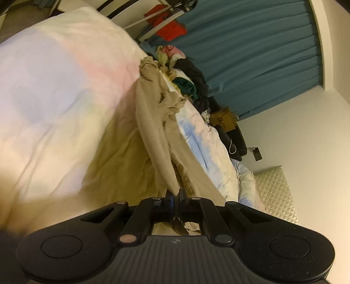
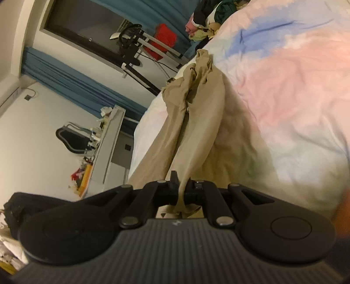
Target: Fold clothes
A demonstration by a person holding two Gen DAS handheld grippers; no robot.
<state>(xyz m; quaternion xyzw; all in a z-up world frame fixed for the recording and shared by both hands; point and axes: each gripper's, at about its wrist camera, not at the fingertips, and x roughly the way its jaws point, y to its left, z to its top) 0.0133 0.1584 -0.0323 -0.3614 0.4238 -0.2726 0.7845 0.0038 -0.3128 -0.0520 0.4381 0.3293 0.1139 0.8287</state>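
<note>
Folding looks barely begun: left gripper (image 1: 176, 192) and right gripper (image 2: 182, 181) each pinch the unfolded beige garment (image 1: 151, 122) stretched over the bed (image 1: 54, 87), with a clothes pile (image 1: 186, 83) waiting

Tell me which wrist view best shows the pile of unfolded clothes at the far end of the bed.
The left wrist view: the clothes pile sits mid-frame past the beige garment, showing dark, green and pink items. In the right wrist view the pile is cut by the top edge, so only part of it appears.
</note>
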